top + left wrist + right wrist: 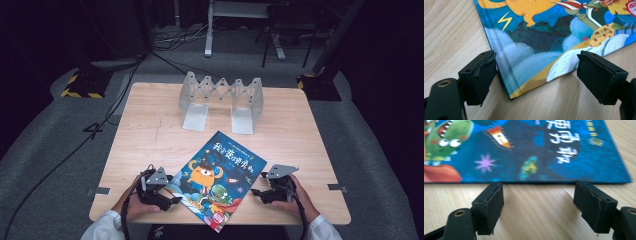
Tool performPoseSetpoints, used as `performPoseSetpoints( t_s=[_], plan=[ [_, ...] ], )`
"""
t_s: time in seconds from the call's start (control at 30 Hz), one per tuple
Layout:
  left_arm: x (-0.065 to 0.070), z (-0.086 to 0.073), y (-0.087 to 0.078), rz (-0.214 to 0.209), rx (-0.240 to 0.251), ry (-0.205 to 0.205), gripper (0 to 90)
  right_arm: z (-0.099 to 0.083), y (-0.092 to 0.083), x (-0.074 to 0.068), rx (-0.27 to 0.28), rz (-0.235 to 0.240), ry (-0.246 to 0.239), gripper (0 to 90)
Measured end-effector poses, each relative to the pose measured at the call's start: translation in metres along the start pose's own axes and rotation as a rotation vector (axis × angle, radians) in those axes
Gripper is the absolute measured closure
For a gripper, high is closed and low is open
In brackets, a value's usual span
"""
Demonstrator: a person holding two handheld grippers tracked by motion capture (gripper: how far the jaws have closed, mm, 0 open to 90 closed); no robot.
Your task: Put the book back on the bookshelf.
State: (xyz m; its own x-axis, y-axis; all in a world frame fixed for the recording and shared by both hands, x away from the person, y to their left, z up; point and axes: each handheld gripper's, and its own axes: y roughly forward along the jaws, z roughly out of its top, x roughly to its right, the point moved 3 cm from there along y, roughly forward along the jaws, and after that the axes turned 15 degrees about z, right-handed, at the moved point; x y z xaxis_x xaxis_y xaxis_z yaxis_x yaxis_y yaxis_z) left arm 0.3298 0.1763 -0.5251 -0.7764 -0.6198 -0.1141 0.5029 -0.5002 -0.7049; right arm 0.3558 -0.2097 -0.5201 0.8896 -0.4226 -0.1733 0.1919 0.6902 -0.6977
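A picture book point(215, 180) with a blue cover and an orange monster lies flat and askew on the wooden table point(145, 130), near the front edge. My left gripper point(173, 189) sits at the book's left side. In the left gripper view it point(537, 60) is open, and the book's near corner point(524, 82) lies between the jaws. The left pad is close against the spine edge and the right pad stands apart. My right gripper point(258, 183) is at the book's right side. In the right gripper view it point(538, 188) is open, just short of the book's edge point(536, 150), with bare wood between its jaws.
A grey metal folding book rack point(221, 97) stands at the back middle of the table. Cables run across the floor at the left point(75, 150). Black stands and table legs are behind the table.
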Motion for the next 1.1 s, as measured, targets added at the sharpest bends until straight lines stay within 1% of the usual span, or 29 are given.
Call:
performPoseSetpoints(
  t_s=[0.13,0.17,0.2,0.23,0.27,0.3,0.33,0.4,0.43,0.47,0.5,0.53,0.57,0.6,0.63,0.67,0.7,0.77,0.83,0.9,0.97,1.03,1.1],
  plan=[
    [0.005,0.000,-0.001,-0.014,0.004,0.001,18.8,0.003,0.003,0.001,0.000,-0.006,0.001,21.9],
    [0.006,0.000,-0.001,-0.017,0.007,-0.003,18.8,0.004,0.004,0.003,0.001,-0.011,0.012,19.1],
    [0.007,0.001,-0.001,-0.032,0.010,-0.009,20.3,0.005,0.005,0.008,0.003,-0.025,0.026,17.6],
    [0.008,0.002,0.000,-0.045,0.011,-0.005,20.9,0.006,0.005,0.012,0.010,-0.036,0.035,17.6],
    [0.009,0.003,0.000,-0.056,0.015,-0.011,22.0,0.007,0.005,0.017,0.013,-0.050,0.043,17.6],
    [0.012,0.004,0.001,-0.059,0.014,-0.011,23.1,0.008,0.005,0.021,0.019,-0.068,0.054,17.8],
    [0.015,0.005,0.001,-0.062,0.017,-0.002,23.4,0.009,0.004,0.024,0.022,-0.085,0.066,18.5],
    [0.020,0.007,0.003,-0.063,0.011,0.012,22.2,0.009,0.003,0.030,0.032,-0.106,0.082,20.0],
    [0.022,0.009,0.004,-0.060,0.010,0.027,22.2,0.009,0.002,0.031,0.035,-0.116,0.088,22.3],
    [0.024,0.010,0.005,-0.060,0.008,0.034,22.0,0.008,0.001,0.032,0.039,-0.121,0.090,26.6],
    [0.026,0.011,0.005,-0.064,0.008,0.036,21.3,0.008,0.000,0.031,0.039,-0.122,0.088,29.2],
    [0.030,0.013,0.007,-0.073,0.014,0.040,21.1,0.007,-0.002,0.030,0.036,-0.121,0.085,29.7],
    [0.030,0.013,0.007,-0.073,0.014,0.040,22.3,0.005,-0.004,0.026,0.020,-0.104,0.075,29.6],
    [0.032,0.014,0.007,-0.080,0.016,0.043,22.3,0.005,-0.004,0.026,0.020,-0.104,0.075,29.6],
    [0.034,0.015,0.008,-0.088,0.018,0.046,22.9,-0.001,-0.008,0.020,0.013,-0.063,0.066,29.4],
    [0.040,0.017,0.009,-0.102,0.019,0.058,23.2,-0.004,-0.010,0.017,0.011,-0.054,0.056,29.3],
    [0.040,0.017,0.009,-0.102,0.019,0.058,23.6,-0.004,-0.010,0.017,0.011,-0.054,0.056,29.3],
    [0.044,0.019,0.010,-0.114,0.022,0.064,23.6,-0.009,-0.014,0.010,-0.004,-0.030,0.037,29.5],
    [0.048,0.021,0.012,-0.118,0.021,0.068,23.6,-0.012,-0.017,0.006,-0.011,-0.032,0.038,30.4],
    [0.049,0.021,0.012,-0.118,0.022,0.064,23.5,-0.014,-0.019,0.005,-0.006,-0.029,0.033,32.4],
    [0.050,0.021,0.012,-0.115,0.021,0.060,23.6,-0.013,-0.018,0.006,-0.009,-0.029,0.037,30.9],
    [0.051,0.022,0.012,-0.125,0.022,0.062,23.5,-0.013,-0.018,0.009,-0.010,-0.034,0.041,28.2],
    [0.053,0.022,0.012,-0.133,0.024,0.064,24.1,-0.012,-0.018,0.013,-0.004,-0.046,0.049,27.9]
  ],
)
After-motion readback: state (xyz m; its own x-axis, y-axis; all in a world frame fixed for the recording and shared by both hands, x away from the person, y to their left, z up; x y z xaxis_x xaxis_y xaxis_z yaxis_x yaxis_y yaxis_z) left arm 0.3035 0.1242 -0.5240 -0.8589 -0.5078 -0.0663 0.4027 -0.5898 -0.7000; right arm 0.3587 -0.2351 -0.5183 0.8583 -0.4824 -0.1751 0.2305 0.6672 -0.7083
